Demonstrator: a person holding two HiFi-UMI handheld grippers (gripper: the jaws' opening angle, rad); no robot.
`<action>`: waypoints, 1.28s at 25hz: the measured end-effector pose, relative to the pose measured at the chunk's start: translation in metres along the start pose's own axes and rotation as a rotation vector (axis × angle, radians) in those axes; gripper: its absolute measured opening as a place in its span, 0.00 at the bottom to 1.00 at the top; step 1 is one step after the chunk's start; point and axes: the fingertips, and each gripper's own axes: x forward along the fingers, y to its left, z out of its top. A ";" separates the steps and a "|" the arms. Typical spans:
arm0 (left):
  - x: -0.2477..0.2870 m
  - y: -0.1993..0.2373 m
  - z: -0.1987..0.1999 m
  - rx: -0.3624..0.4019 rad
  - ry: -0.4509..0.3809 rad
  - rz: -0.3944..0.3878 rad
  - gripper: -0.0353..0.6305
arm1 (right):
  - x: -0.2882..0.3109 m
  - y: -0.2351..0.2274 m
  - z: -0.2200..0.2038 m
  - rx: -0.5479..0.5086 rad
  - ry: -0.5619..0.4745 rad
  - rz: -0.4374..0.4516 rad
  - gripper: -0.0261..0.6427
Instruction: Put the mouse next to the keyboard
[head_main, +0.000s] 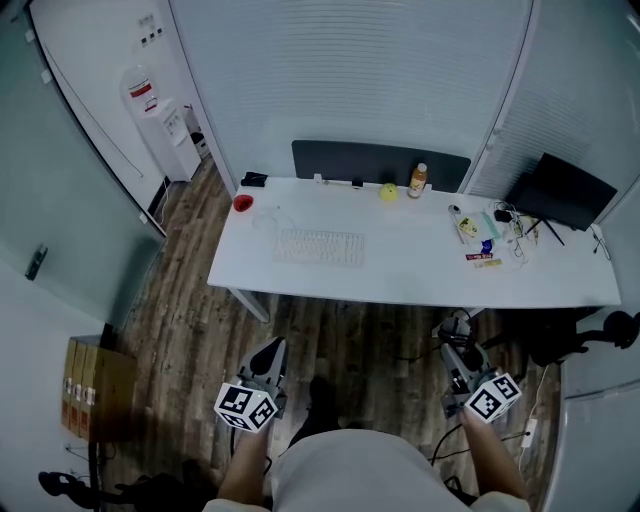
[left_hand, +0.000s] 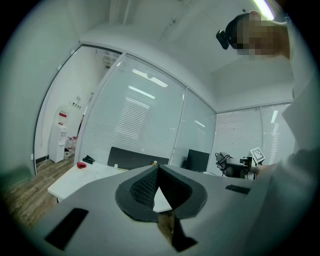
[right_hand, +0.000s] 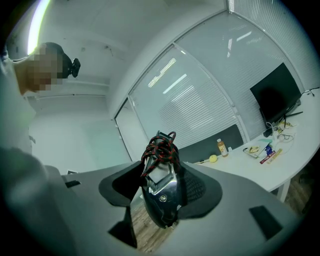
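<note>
A white keyboard (head_main: 320, 247) lies left of centre on the white desk (head_main: 420, 268), well ahead of both grippers. My right gripper (head_main: 456, 335) hangs above the wooden floor in front of the desk's right half, shut on a dark mouse (right_hand: 161, 195). The mouse's black and red cable (right_hand: 159, 149) is wound round it in a bundle. My left gripper (head_main: 272, 352) is held over the floor to the left. In the left gripper view its jaws (left_hand: 159, 171) meet at the tips with nothing between them.
On the desk stand a red object (head_main: 243, 203), a yellow ball (head_main: 388, 191), a bottle (head_main: 418, 180) and small clutter (head_main: 485, 238) at the right. A black monitor (head_main: 560, 190), a water dispenser (head_main: 150, 115), cardboard boxes (head_main: 90, 385) and a chair (head_main: 600, 335) surround it.
</note>
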 end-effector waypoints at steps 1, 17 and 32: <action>0.005 0.005 0.001 0.000 0.004 -0.005 0.08 | 0.006 -0.001 0.000 0.000 0.001 -0.003 0.39; 0.085 0.108 0.021 0.021 0.067 -0.104 0.08 | 0.106 0.001 0.000 0.018 -0.020 -0.098 0.39; 0.130 0.158 0.026 -0.012 0.091 -0.141 0.08 | 0.168 -0.007 -0.001 0.054 0.005 -0.150 0.39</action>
